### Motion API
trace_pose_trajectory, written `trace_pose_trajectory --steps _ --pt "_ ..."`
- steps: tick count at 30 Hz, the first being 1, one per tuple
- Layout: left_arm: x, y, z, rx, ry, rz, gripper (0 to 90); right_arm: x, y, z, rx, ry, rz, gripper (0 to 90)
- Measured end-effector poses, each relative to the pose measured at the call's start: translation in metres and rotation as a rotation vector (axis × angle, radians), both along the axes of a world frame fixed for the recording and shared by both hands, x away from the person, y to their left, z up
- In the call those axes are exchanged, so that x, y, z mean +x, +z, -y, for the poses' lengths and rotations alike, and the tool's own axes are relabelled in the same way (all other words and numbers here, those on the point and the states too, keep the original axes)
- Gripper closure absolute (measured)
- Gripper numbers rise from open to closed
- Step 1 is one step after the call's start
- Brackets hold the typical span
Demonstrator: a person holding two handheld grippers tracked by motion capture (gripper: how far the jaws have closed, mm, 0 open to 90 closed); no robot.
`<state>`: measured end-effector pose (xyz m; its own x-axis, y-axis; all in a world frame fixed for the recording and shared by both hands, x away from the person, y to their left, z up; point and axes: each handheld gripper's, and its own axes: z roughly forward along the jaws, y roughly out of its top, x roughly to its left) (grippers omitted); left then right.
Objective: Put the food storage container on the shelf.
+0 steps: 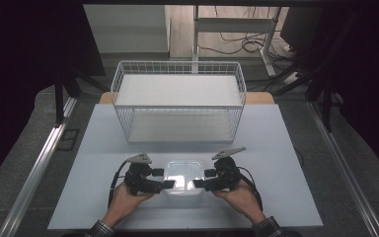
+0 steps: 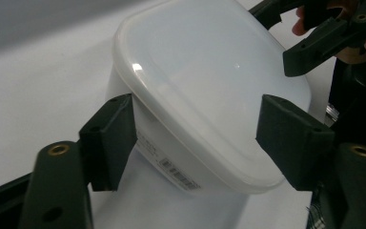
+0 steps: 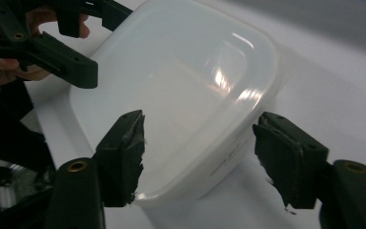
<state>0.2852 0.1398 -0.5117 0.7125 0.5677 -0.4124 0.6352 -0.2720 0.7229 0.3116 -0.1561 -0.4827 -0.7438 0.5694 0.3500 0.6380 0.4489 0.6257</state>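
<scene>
A translucent white, rounded-square plastic container with a fitted lid (image 1: 182,178) sits flat on the pale grey tabletop (image 1: 281,163), directly between the two tools. The left tool (image 1: 170,178) comes at it from one side, the right tool (image 1: 198,178) from the opposite side, so the box is bracketed.

In the left gripper view, that tool's jaws straddle a corner of the container (image 2: 205,95): one black pad looks to rest against the side wall just under the lid rim, the other lies against the lid's edge. I judge it is pinching the container, though the contact is light. In the right gripper view, the jaws stand either side of the near end of the container (image 3: 181,90); the pad on the left meets the rim, while a sliver of tabletop shows between the other pad and the wall, so this tool is half spread around the box and not yet pressing it.

Beyond both tools, farther from the person, stands a white wire basket with two flat shelves (image 1: 177,101), with nothing in it.

Judging from this, approach and alignment are done. Firm two-sided clamping, lifting and carrying, probably toward the basket, all remain.
</scene>
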Motion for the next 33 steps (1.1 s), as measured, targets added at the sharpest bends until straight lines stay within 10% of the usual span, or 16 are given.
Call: trace_pose_trajectory --steps 13,16,33 --pt "-0.030 0.019 -0.003 0.057 0.096 0.010 66.2 -0.017 0.013 0.014 0.042 -0.074 -0.037 71.3" --pt "-0.028 0.018 -0.006 0.035 0.137 0.022 78.1 -0.020 0.015 0.015 0.042 -0.106 0.018 79.1" --pt "-0.025 0.032 -0.007 0.026 0.193 0.096 78.9 -0.022 0.028 0.010 0.090 -0.127 0.231 79.1"
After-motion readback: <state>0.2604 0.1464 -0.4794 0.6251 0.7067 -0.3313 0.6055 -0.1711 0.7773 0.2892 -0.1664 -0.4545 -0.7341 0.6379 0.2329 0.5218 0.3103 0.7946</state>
